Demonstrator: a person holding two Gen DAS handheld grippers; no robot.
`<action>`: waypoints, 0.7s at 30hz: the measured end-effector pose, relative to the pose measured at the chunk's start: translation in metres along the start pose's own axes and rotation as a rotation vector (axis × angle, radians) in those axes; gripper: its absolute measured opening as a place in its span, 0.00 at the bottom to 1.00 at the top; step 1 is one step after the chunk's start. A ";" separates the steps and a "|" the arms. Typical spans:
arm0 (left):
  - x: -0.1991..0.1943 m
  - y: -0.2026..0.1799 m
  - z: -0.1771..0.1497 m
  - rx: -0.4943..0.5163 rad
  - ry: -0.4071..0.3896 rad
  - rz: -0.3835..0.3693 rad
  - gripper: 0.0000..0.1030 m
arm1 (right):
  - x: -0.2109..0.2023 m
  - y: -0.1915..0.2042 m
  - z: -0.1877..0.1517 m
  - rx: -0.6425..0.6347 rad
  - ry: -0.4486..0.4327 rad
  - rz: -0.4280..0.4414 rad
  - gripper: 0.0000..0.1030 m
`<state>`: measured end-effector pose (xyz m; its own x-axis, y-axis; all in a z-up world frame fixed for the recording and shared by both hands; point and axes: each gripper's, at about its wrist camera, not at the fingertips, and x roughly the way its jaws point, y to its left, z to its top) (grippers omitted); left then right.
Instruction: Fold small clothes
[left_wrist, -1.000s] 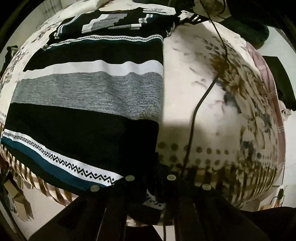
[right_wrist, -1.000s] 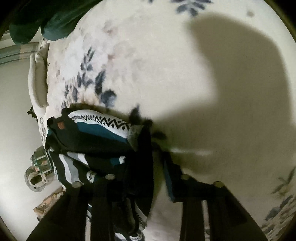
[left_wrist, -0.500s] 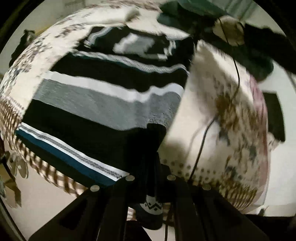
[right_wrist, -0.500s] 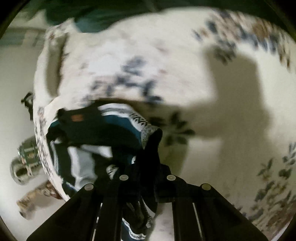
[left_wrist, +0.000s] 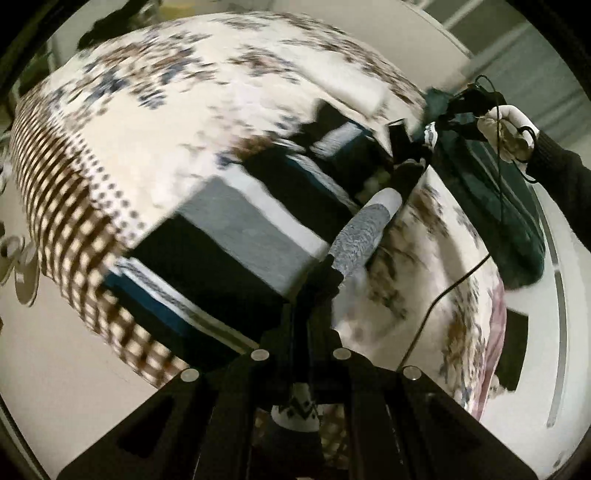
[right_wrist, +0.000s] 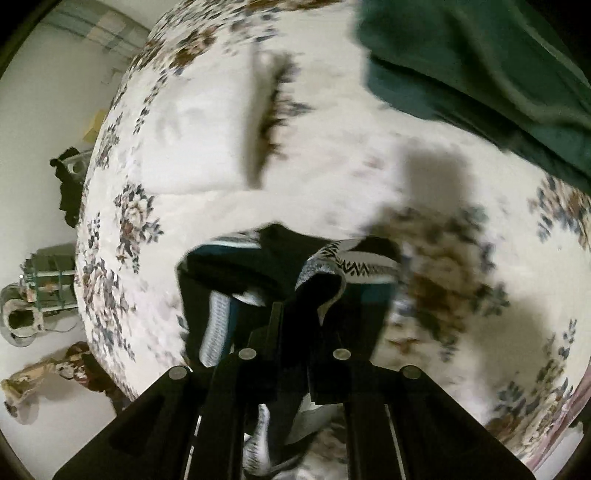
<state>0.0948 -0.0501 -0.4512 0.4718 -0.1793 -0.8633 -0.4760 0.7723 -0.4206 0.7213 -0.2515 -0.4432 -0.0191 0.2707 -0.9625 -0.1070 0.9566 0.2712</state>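
Observation:
A striped garment (left_wrist: 236, 236) in black, grey, white and teal hangs stretched above the floral bed. My left gripper (left_wrist: 301, 325) is shut on its near edge, with a patterned hem bunched behind the fingers. At the far right of the left wrist view, a white-gloved hand holds my right gripper (left_wrist: 424, 147), which pinches the garment's other end. In the right wrist view my right gripper (right_wrist: 295, 325) is shut on a bunched fold of the garment (right_wrist: 266, 266), and its zigzag trim (right_wrist: 354, 262) curls over just above the fingers.
A floral bedspread (left_wrist: 184, 110) covers the bed. A dark green cloth (right_wrist: 480, 74) lies at the bed's far side; the same cloth (left_wrist: 498, 206) shows at right in the left wrist view. A black cable (left_wrist: 443, 295) trails across the bed. Floor clutter (right_wrist: 37, 295) sits left of the bed.
Both grippers have lifted the garment off the bed and swung it sideways. The views have rolled, and the cloth now hangs between the two grippers instead of lying flat.

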 end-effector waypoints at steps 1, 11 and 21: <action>0.002 0.011 0.005 -0.017 0.002 -0.005 0.03 | 0.011 0.020 0.005 -0.007 0.003 -0.020 0.10; 0.052 0.136 0.049 -0.142 0.050 0.001 0.02 | 0.147 0.150 0.035 -0.046 0.032 -0.249 0.10; 0.083 0.179 0.060 -0.225 0.138 0.010 0.02 | 0.171 0.143 0.041 0.053 0.067 -0.149 0.38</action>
<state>0.0935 0.1097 -0.5811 0.3679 -0.2659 -0.8911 -0.6403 0.6225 -0.4501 0.7433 -0.0640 -0.5685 -0.0734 0.1195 -0.9901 -0.0614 0.9904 0.1241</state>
